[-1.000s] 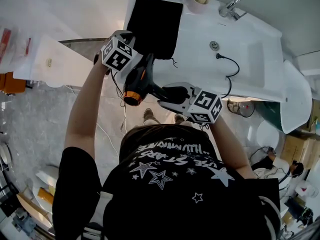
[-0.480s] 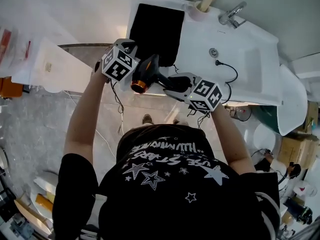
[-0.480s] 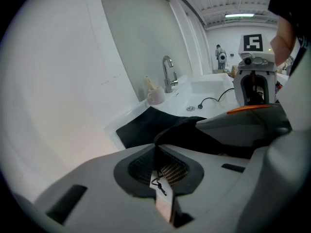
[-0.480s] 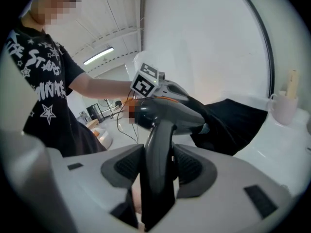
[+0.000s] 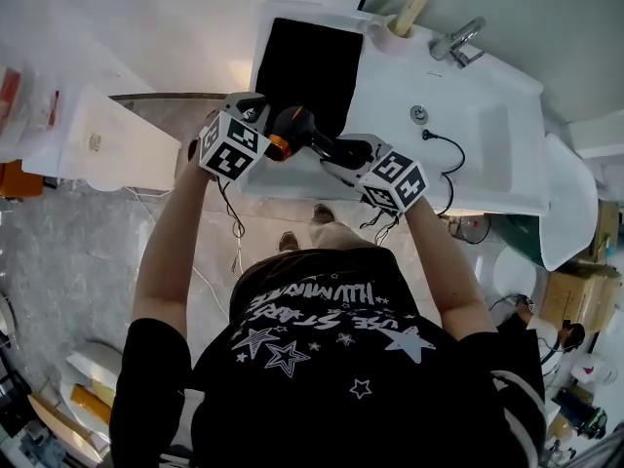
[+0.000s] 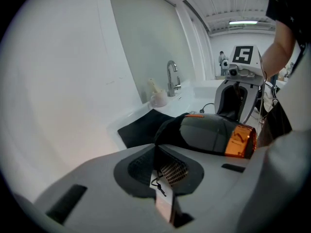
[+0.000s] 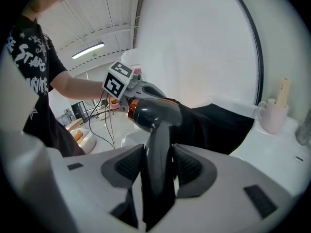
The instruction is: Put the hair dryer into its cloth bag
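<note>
The right gripper (image 7: 159,166) is clamped on the handle of the one hair dryer (image 7: 154,114), and the dryer's head stands just ahead of its jaws. The left gripper (image 6: 164,154) is closed on the edge of the one cloth bag (image 5: 307,61), beside the dryer's orange ring. This pinch shows only in the left gripper view. The head view shows the rest of the bag lying on the white surface (image 5: 478,144).

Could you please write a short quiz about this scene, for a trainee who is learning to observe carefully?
1. True or false: the left gripper is shut on the edge of the black cloth bag.
2. The ring on the hair dryer is: A green, B orange, C blue.
3. Which part of the hair dryer does the right gripper grip?
Key: 1 true; 2 B; 3 its handle.
</note>
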Motion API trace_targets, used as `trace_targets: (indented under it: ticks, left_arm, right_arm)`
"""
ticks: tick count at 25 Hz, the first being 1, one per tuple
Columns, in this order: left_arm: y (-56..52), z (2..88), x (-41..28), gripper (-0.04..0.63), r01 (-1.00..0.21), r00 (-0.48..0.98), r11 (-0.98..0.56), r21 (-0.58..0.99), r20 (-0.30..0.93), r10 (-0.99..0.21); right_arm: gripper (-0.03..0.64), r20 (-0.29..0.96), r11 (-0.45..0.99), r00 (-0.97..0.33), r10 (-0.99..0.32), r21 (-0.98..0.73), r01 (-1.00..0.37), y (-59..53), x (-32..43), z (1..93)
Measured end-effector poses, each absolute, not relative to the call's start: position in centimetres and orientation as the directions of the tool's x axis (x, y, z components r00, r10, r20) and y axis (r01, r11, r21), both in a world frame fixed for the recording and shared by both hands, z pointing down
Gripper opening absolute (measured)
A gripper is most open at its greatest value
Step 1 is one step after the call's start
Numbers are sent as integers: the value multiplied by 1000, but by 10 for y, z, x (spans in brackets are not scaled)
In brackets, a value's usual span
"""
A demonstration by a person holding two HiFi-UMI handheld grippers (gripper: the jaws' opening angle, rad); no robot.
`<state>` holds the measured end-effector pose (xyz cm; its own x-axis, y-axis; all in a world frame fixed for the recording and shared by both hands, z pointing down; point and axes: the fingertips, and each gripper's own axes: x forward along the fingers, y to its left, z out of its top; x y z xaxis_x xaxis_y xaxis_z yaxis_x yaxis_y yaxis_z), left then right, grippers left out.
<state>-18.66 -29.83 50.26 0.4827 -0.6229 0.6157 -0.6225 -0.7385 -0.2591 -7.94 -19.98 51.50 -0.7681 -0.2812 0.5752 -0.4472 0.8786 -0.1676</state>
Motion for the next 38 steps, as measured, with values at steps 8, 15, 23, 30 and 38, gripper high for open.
trace_targets:
  ticks: [8,15,23,30,38]
  left_arm:
    - [-309,487,-190,21,-685,436,-681,-258,603,-668]
    - [-317,475,-184,21,-703,415,-658,-268,598,-686]
    - [-321,462,-177,21,-722,410,-639,-267,579,-705]
    - [-318,461,-174,21,-741,387,-617,-266,582,-715]
    - [-313,464,-172,21,-754,381,-608,-249,587,-714]
  right_arm:
    - [190,555,896,-775,-303,-111,-429,-227,-79,507]
    - [189,539,937,-800,-263,-55,-345,-220,-71,490]
    - [186,570,933,-763,-305,19,-359,-244,-65,496]
    - [179,568,919,-735,-370,110,-379,-267,-70,500]
    - [181,608,915,-685,-401,226,-335,-272,-67,516]
